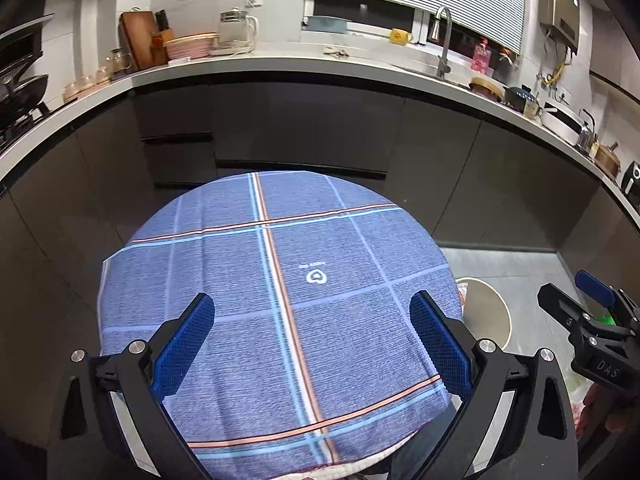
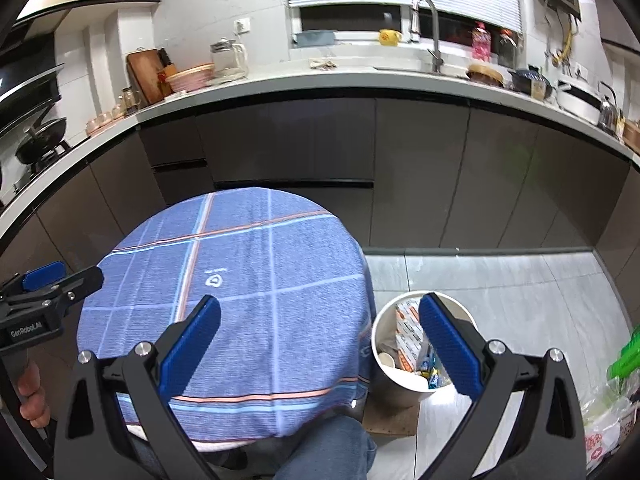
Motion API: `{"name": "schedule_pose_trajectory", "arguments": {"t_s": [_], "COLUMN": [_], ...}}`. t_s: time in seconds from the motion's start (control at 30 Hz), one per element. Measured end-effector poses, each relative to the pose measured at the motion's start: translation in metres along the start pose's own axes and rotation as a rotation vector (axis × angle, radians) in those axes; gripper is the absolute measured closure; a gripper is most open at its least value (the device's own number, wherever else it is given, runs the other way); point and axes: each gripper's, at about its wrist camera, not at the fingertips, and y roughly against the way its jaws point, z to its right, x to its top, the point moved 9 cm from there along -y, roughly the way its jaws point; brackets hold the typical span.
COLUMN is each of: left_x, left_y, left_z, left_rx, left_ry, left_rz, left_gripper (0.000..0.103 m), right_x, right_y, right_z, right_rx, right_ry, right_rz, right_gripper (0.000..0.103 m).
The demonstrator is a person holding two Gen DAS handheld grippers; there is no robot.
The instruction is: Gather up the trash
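A round table with a blue plaid cloth (image 1: pixel 280 280) (image 2: pixel 248 280) fills the middle of both views, and nothing lies on the cloth. A white trash bin (image 2: pixel 384 364) stands on the floor to the table's right, holding wrappers and packets (image 2: pixel 408 340). In the left wrist view only the bin's rim (image 1: pixel 500 312) shows. My left gripper (image 1: pixel 312 308) hovers open above the near half of the table, nothing between its blue pads. My right gripper (image 2: pixel 320 312) is open too, straddling the table's right edge and the bin, holding nothing.
Dark cabinets (image 1: pixel 304 132) under a white counter (image 1: pixel 280 60) curve behind the table, with a sink tap (image 2: pixel 428 28), kettle and dishes on top. Grey floor tiles (image 2: pixel 500 280) lie to the right. A plastic bag with packets (image 2: pixel 608 420) sits at the far right. A person's leg (image 2: pixel 324 452) is below.
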Motion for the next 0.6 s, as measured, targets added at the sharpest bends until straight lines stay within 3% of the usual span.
{"name": "schedule_pose_trajectory", "arguments": {"t_s": [0.23, 0.6], "left_x": [0.007, 0.011], "left_y": [0.024, 0.035], "left_z": [-0.006, -0.007], "left_rx": [0.021, 0.032], "left_ry": [-0.004, -0.004], "left_rz": [0.049, 0.066], "left_gripper": [0.009, 0.009], "right_x": [0.012, 0.016], "right_y": [0.022, 0.029], "right_z": [-0.027, -0.035], "right_rx": [0.020, 0.022], "right_ry": [0.042, 0.049], "right_rz": [0.067, 0.079], "right_gripper": [0.004, 0.004]}}
